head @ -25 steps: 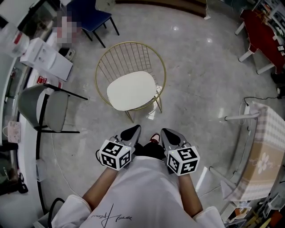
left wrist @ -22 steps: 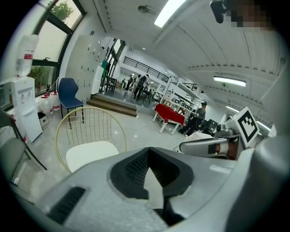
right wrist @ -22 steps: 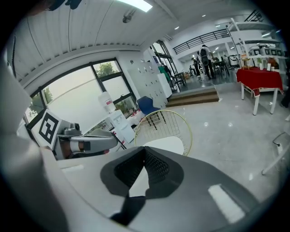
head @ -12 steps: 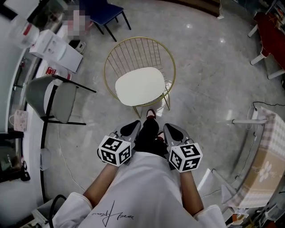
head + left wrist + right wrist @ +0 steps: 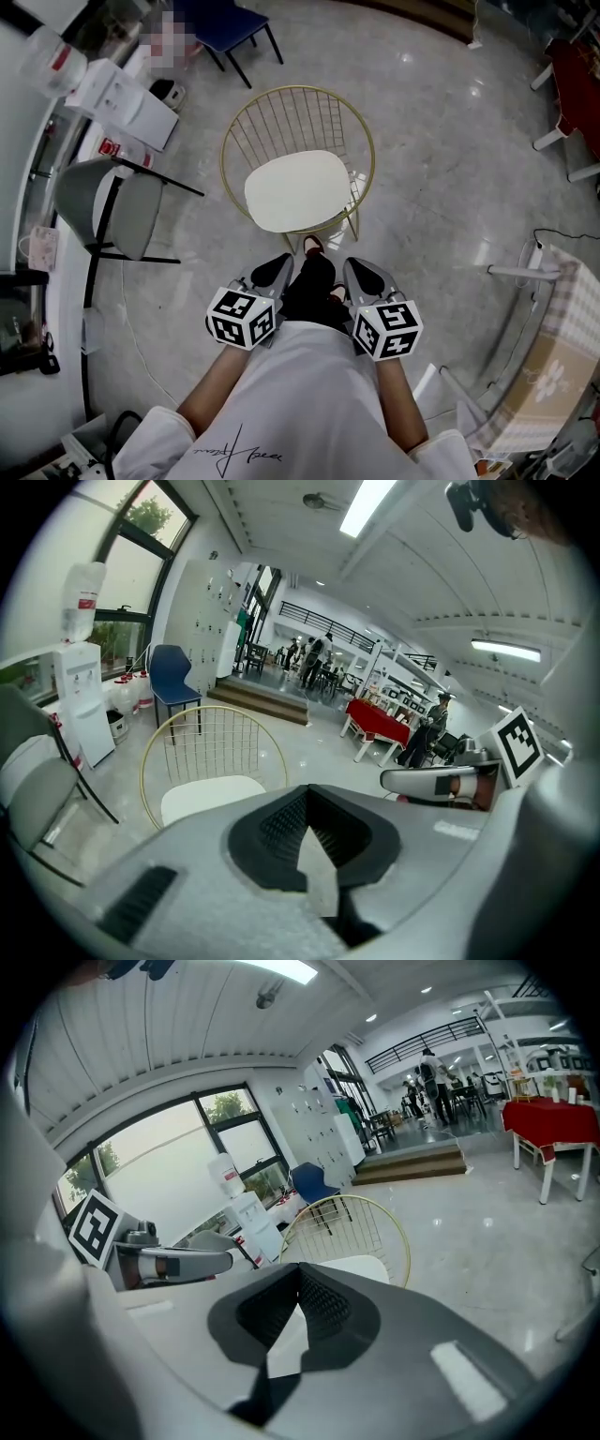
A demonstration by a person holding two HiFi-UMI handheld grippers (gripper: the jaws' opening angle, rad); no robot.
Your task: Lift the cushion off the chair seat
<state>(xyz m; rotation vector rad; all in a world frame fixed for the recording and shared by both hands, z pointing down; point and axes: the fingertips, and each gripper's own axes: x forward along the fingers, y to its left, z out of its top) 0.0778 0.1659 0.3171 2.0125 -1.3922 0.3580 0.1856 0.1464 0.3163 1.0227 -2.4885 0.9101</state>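
Glossy floor (image 5: 441,141); left hand-held gripper (image 5: 277,271), right hand-held gripper (image 5: 357,273) clenched empty, tilted down.

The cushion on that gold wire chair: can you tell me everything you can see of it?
The cushion is a flat, off-white pad, roughly rectangular with rounded corners, plain and smooth; its material can't be told. It lies level on the seat of the gold wire chair, covering most of the seat, with its back edge near the wire backrest. Only the chair touches it: the left gripper and right gripper are short of it, both shut and empty.
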